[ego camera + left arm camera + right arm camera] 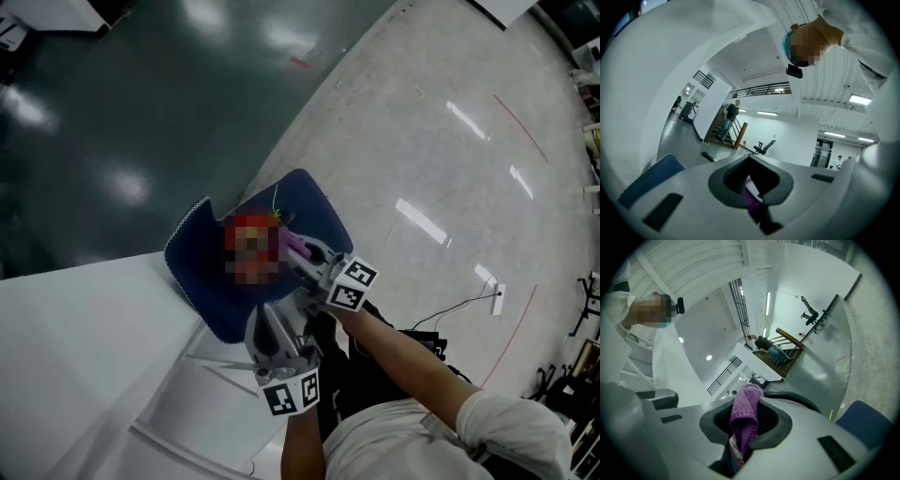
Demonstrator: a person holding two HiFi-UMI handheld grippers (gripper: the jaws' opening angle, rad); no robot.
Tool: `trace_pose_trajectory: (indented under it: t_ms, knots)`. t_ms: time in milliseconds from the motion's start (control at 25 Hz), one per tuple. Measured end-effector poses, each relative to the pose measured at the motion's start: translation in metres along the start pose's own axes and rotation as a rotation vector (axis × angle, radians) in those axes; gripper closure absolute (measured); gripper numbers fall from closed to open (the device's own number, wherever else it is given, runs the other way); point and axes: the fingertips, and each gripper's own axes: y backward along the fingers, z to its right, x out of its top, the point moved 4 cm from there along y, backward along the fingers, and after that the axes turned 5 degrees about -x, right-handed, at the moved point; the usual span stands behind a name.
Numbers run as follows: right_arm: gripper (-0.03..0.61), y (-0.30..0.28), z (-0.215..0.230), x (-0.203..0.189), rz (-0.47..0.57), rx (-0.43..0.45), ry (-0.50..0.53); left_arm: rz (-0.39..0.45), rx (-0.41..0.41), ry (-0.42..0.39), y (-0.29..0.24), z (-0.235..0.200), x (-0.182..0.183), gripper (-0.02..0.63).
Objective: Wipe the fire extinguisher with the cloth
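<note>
A red object [253, 225], likely the fire extinguisher, shows in the head view under a mosaic patch, in front of a blue chair [202, 272]. My right gripper [305, 255] sits just right of it and is shut on a purple cloth [743, 416]; the cloth [298, 246] sticks out past the jaws. My left gripper [270, 333] is lower, beside the right one, jaws close together. In the left gripper view a thin purple strip [752, 192] shows in the slot; I cannot tell what it is. Both gripper views point upward into the hall.
A white surface [84, 347] fills the lower left of the head view. A cable with a white box [497, 298] lies on the pale floor at right. The gripper views show a staircase with a person [727, 123] and an office chair [764, 146].
</note>
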Motion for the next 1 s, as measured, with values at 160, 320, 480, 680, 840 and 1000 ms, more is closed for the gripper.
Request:
trace_pose_trajectory:
  t_ms: [160,320,480,680,840,1000]
  knots:
    - [0.523,0.003,-0.024,0.019,-0.028,0.124,0.022,0.032,0.008,0.011,-0.01,-0.01,0.007,0.607]
    - [0.523,0.005,-0.041,0.067,-0.063,0.265,0.057,0.062,0.044,-0.004,-0.024,-0.003,0.016,0.607]
    - [0.523,-0.003,-0.025,0.108,-0.112,0.364,0.087,0.079,0.118,-0.012,-0.037,0.005,0.009,0.607]
    - [0.523,-0.015,0.006,0.13,-0.207,0.482,0.019,0.082,0.31,-0.048,-0.051,0.025,-0.01,0.607]
    - [0.523,-0.03,0.029,0.163,-0.317,0.556,0.03,0.134,0.504,-0.035,-0.069,0.051,-0.016,0.607]
    - [0.523,-0.042,0.046,0.188,-0.319,0.56,0.046,0.14,0.568,-0.025,-0.073,0.065,-0.026,0.607]
